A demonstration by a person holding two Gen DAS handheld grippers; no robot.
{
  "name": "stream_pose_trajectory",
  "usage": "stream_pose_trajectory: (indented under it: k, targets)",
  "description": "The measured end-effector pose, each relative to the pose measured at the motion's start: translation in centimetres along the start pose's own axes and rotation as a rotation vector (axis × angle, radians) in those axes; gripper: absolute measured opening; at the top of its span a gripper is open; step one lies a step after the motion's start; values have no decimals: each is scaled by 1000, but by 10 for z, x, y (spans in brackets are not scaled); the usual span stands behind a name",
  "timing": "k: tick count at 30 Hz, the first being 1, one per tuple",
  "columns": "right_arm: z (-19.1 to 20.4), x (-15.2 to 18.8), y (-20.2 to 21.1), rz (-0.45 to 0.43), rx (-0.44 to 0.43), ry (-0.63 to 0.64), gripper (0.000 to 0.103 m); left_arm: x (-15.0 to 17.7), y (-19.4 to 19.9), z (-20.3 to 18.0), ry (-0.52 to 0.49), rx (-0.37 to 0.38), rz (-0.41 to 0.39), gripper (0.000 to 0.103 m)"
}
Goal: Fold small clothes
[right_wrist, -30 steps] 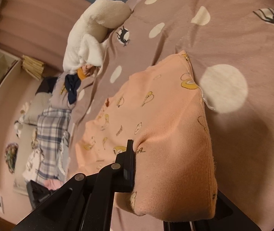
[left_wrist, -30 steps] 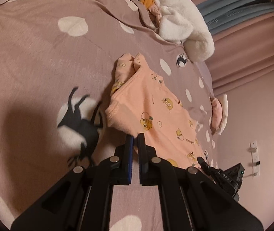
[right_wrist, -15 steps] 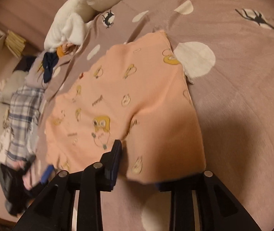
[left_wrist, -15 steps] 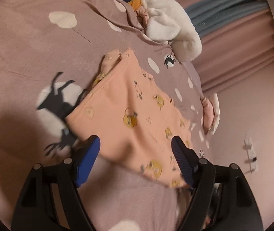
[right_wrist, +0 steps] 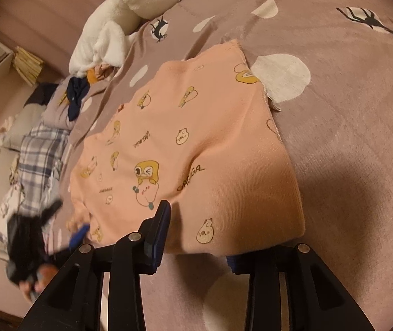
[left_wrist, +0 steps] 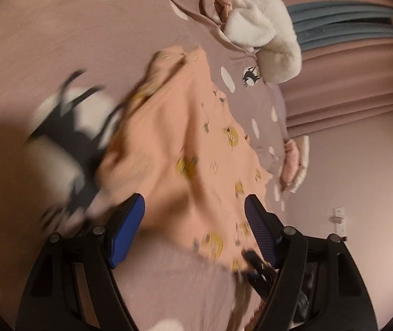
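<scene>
A small peach garment [right_wrist: 196, 143] with cartoon prints lies folded on the mauve bedspread [right_wrist: 348, 127]; it also shows in the left wrist view [left_wrist: 185, 149], blurred. My left gripper [left_wrist: 195, 227] is open with blue pads, its jaws wide on either side of the garment's near edge, holding nothing. My right gripper [right_wrist: 196, 237] is open at the garment's near folded edge; the cloth lies between and over the jaws, and the right finger's tip is hidden under it. The left gripper shows blurred at the left of the right wrist view [right_wrist: 78, 234].
A white fluffy garment [left_wrist: 262, 24] and a pile of clothes [right_wrist: 80, 93] lie at the far end of the bed. A plaid cloth [right_wrist: 39, 162] lies beyond the garment's left side. Pink curtains [left_wrist: 348, 82] and a wall with a socket [left_wrist: 339, 220] stand behind the bed.
Both grippers opened and let go of the peach garment, which dropped flat onto the bedspread. The left gripper has kept moving over the cloth; its view is blurred.
</scene>
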State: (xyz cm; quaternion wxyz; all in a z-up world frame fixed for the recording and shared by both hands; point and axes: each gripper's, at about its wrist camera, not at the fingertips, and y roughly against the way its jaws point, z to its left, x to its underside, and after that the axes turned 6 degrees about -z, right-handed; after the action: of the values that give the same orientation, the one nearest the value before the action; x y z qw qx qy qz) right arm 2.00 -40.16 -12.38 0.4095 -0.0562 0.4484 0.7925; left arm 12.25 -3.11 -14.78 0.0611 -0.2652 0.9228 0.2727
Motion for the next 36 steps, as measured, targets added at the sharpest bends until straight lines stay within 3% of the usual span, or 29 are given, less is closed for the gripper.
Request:
stream_pose_trajectory:
  k: [5,11,13,14,17,21,26,31,34,35,36]
  targets:
    - [1,4,2,-26,1,-17,40,10,17,9,62,10,32,75]
    - [10,8,2,-46,3,4,55,16,7,-6,-35,-79,-40,75]
    - [12,10,2,-58,-1,18,59,15,-2,-14,-82,-118,-65,80]
    - [13,11,2,-64,-6,31,62,14,-5,-16,-93,-122,-70,88]
    - [14,13,1,-80,-20,48,67,7,-20,-24,-106,-116,-82,98]
    - [13,15,2,-97,-42,76,69,-4,-30,-25,-98,-85,-61,98]
    - [12,14,1,-118,-64,73,70,-13,-34,-28,-66,-97,-96,97]
    - [19,21,1,-132,-61,142,77,-29,-58,-38,-123,-187,-113,89]
    - [21,22,0,-137,-55,165,80,-42,-69,-38,-82,-209,-114,76]
    - [22,22,-1,-140,-51,171,80,-46,-71,-37,-70,-222,-113,61]
    - [22,22,-1,-142,-49,174,80,-48,-72,-36,-69,-250,-110,35]
